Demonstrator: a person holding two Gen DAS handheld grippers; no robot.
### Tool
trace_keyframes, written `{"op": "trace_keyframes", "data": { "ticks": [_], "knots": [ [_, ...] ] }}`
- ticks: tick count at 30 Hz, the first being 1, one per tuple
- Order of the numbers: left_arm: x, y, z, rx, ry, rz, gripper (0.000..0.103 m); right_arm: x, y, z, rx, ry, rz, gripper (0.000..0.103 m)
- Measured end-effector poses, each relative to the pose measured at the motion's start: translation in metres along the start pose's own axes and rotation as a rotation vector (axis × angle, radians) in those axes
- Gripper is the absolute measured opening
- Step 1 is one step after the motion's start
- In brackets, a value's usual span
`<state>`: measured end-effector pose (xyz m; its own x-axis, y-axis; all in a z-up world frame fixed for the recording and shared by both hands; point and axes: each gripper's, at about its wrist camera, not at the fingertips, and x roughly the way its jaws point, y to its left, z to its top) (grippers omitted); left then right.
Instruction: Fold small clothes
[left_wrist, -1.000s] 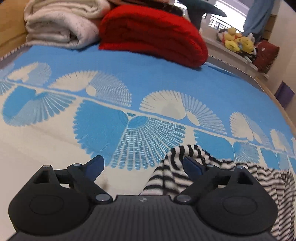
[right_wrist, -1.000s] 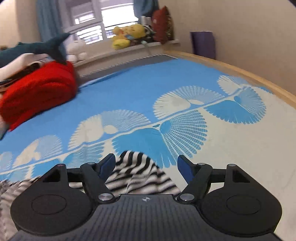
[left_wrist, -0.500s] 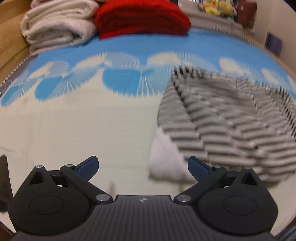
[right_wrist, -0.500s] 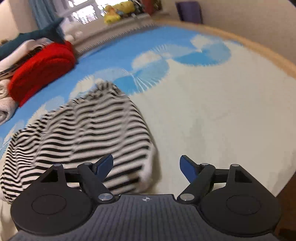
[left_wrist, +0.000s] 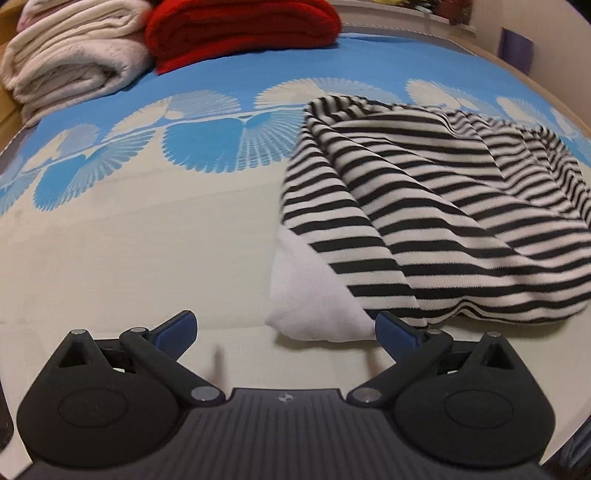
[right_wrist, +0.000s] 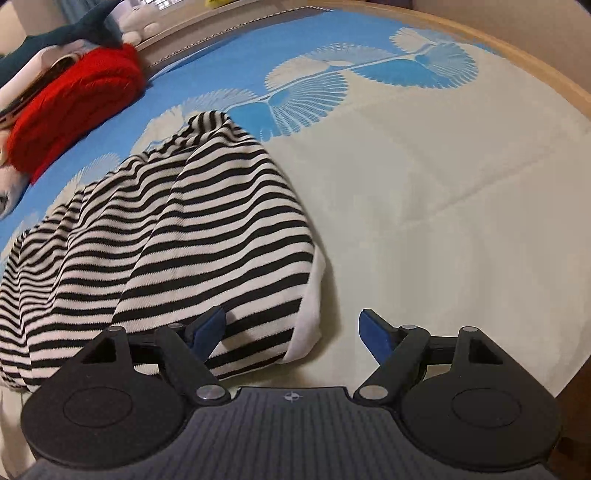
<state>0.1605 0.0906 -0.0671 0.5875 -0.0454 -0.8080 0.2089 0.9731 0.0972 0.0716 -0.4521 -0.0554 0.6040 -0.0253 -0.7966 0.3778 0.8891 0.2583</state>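
Two claws hang wide open with nothing in them. The left claw is just below the shirt's white corner, and the right claw is over the near edge. A second ago both had cloth between their fingers. Now the striped shirt lies loose on the bed, so one fold looks done.

Colours as I see them: garment is black/white horiz stripes w/ plain white underside showing at the near corner. Bedspread cream up front, bright blue further back, w/ white + blue fan/shell motifs along the border. Folded blanket solid red, the one beside it off-white. Gripper bodies black, finger pads dark blue. Plush shark teal.
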Motion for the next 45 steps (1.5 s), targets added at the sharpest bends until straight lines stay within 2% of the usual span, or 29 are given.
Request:
{"op": "trace_keyframes", "data": {
  "ticks": [5,9,11,12,13,16,20,23,25,27,29,30,32,33,34,36,38,39,40,41,42,43,45],
  "knots": [
    [0.017,-0.011,0.005,0.059,0.015,0.036,0.103,0.007,0.001,0.002,-0.003,0.024,0.01,0.08],
    [0.028,-0.011,0.013,0.027,0.012,0.01,0.102,0.013,0.007,0.001,-0.014,0.056,0.04,0.08],
    [0.029,-0.013,0.015,0.008,-0.005,-0.032,0.074,0.013,0.01,0.0,-0.026,0.055,0.062,0.073],
    [0.029,-0.013,0.016,-0.002,0.008,-0.081,0.032,0.014,0.013,-0.001,-0.037,0.052,0.071,0.051],
    [0.028,-0.013,0.017,-0.018,0.025,-0.123,0.017,0.014,0.015,-0.002,-0.056,0.05,0.071,0.023],
    [0.016,-0.014,0.016,0.0,-0.006,-0.117,0.013,0.007,0.019,-0.003,-0.085,0.013,0.064,0.012],
    [0.0,0.012,0.012,-0.075,-0.029,-0.137,0.011,-0.017,0.006,0.001,-0.039,-0.088,0.064,0.01],
    [-0.004,0.029,0.006,-0.1,-0.036,-0.105,0.009,-0.028,-0.008,0.001,-0.001,-0.126,0.068,0.01],
    [-0.004,0.041,0.004,-0.114,-0.032,-0.124,0.008,-0.031,-0.013,0.002,0.009,-0.14,0.061,0.01],
    [0.001,0.042,0.003,-0.089,-0.018,-0.078,0.007,-0.032,-0.017,0.002,0.022,-0.139,0.062,0.01],
    [0.008,0.044,0.003,-0.078,0.007,-0.062,0.007,-0.028,-0.016,0.003,0.007,-0.118,0.058,0.01],
    [0.011,0.045,0.003,-0.075,0.015,-0.042,0.0,-0.025,-0.016,0.004,0.016,-0.103,0.046,0.01],
    [0.016,0.05,0.002,-0.047,0.02,0.128,0.0,-0.022,-0.017,0.005,0.047,-0.086,0.033,0.01],
    [0.019,0.056,0.001,-0.058,0.038,0.17,0.0,-0.024,-0.017,0.005,0.057,-0.098,0.021,0.01],
    [0.022,0.069,0.001,-0.11,0.058,0.171,0.0,-0.027,-0.016,0.006,0.051,-0.118,0.008,0.01],
    [0.019,0.084,0.002,-0.186,0.055,0.112,0.0,-0.032,-0.014,0.004,0.049,-0.14,-0.006,0.012],
    [0.012,0.089,0.001,-0.232,0.028,0.042,0.004,-0.028,-0.012,0.002,0.039,-0.112,-0.014,0.022],
    [0.01,0.086,0.002,-0.228,0.022,0.016,0.012,-0.025,-0.011,0.001,0.033,-0.09,-0.021,0.027],
    [0.007,0.079,0.002,-0.207,0.018,-0.017,0.025,-0.025,-0.011,0.0,0.032,-0.081,-0.035,0.038],
    [0.004,0.072,0.002,-0.178,0.008,-0.037,0.034,-0.027,-0.011,0.0,0.035,-0.081,-0.049,0.044],
    [0.0,0.062,0.0,-0.145,-0.005,-0.049,0.054,-0.03,-0.013,0.0,0.048,-0.097,-0.062,0.054],
    [-0.003,0.055,0.0,-0.117,-0.016,-0.063,0.073,-0.034,-0.016,0.001,0.067,-0.117,-0.069,0.059],
    [-0.008,0.037,0.0,-0.075,-0.037,-0.118,0.086,-0.04,-0.025,0.001,0.117,-0.135,-0.04,0.062]
  ]
}}
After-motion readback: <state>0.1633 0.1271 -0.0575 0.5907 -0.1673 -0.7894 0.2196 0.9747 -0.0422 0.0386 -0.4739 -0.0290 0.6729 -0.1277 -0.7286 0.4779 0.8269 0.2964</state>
